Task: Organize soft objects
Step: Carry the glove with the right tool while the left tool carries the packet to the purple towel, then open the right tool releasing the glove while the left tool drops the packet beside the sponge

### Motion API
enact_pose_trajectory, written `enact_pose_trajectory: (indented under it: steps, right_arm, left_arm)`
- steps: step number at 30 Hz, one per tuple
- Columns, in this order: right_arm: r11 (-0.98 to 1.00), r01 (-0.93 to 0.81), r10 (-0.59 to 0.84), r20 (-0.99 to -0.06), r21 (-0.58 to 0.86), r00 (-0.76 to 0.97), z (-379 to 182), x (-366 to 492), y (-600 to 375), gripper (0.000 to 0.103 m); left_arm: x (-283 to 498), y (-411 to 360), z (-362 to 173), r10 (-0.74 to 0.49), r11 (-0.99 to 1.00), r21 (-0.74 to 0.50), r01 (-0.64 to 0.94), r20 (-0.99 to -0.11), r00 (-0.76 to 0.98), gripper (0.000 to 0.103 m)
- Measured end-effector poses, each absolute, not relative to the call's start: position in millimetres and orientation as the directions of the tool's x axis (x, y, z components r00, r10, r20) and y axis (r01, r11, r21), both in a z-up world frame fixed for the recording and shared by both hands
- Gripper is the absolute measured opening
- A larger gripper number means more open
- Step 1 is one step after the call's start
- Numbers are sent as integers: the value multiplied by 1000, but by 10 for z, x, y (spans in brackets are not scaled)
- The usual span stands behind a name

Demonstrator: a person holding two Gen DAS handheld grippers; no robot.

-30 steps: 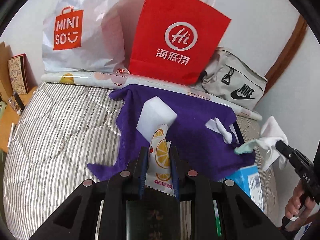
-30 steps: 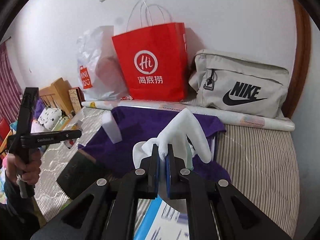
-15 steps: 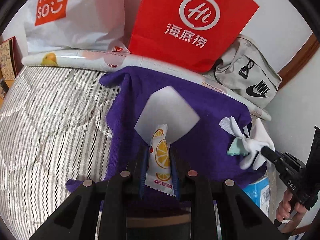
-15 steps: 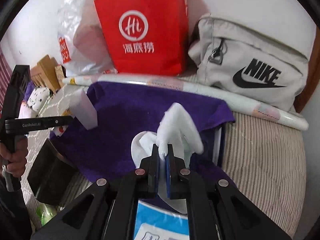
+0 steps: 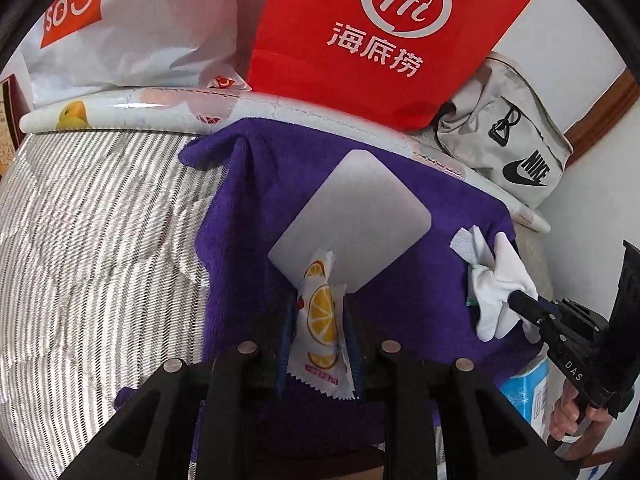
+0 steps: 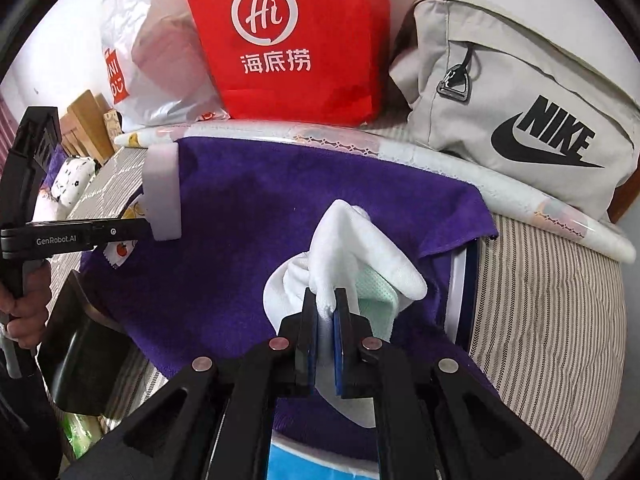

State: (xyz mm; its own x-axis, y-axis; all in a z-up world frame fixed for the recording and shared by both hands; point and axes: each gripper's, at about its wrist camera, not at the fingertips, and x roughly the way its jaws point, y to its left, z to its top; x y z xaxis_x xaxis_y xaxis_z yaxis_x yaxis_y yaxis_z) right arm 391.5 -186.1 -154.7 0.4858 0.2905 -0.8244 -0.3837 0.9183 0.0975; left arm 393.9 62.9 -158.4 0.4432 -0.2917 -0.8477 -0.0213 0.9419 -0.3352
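Now both loads hang over the purple towel [image 5: 256, 208]: left gripper [image 5: 319, 322], jaws just easing, pinches sachet [image 5: 320, 320] and sponge [image 5: 352, 224]; right gripper [image 6: 326, 312] clamps white cloth [image 6: 360, 252]. Next, probably: lower, release.

Towel [image 5: 400, 200] lying on the bed [image 5: 100, 220]; paper bag [image 5: 380, 40] and pouch [image 5: 520, 152] standing behind it, pouch rightward.

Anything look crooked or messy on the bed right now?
The purple towel lies rumpled and askew, its far corner folded up. The white sponge leans on the orange-print packet in the left tool. Nothing looks spilled or damaged.
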Motion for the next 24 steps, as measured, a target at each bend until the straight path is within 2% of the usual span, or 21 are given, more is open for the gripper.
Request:
enact_pose_trajectory:
  steps: [2,5,7,9,11,13,15,16,23,24]
  right_arm:
    - [917,-385,293,-827,103,479,-1555,3922,-1857,9]
    - [917,-383,297,-827,108,478,-1550,3923,-1862,20]
    - [918,-383,291,-823,98,488,-1529,3894,-1870,39]
    - [920,-384,282,-815,80,506,-1500,3857,-1876,49]
    - [921,-382,279,-808,73,519,-1468,3820,-1891,50]
    - [920,-385,281,-809,75,516,-1449,3804,-1904,54]
    - [924,-378,273,-807,67,524,-1432,3780,-1923,54]
    - [924,-376,273,-807,68,524,-1423,3766,-1934,54]
    - [927,-367,273,-799,71,536,-1352,3650,-1984,54]
    - [927,-368,273,-799,70,536,-1341,3627,-1982,55]
  left_arm:
    - [3943,623,-1595,-287,945,-328,-18,-851,440,25]
    - [3938,619,-1599,-284,946,-324,-16,-851,441,27]
    - [3943,615,-1611,-274,950,-312,-16,-856,438,31]
    - [3949,612,-1627,-270,951,-308,-18,-860,432,33]
    - [3941,611,-1639,-267,953,-302,-16,-865,424,37]
    - [3933,586,-1639,-252,959,-284,-12,-871,421,49]
    - [3911,564,-1618,-250,961,-277,-1,-869,427,51]
    - [3897,550,-1601,-244,963,-269,4,-869,430,57]
    - [3788,510,-1486,-197,977,-214,13,-874,444,64]
    - [3777,510,-1476,-187,979,-205,9,-875,446,68]
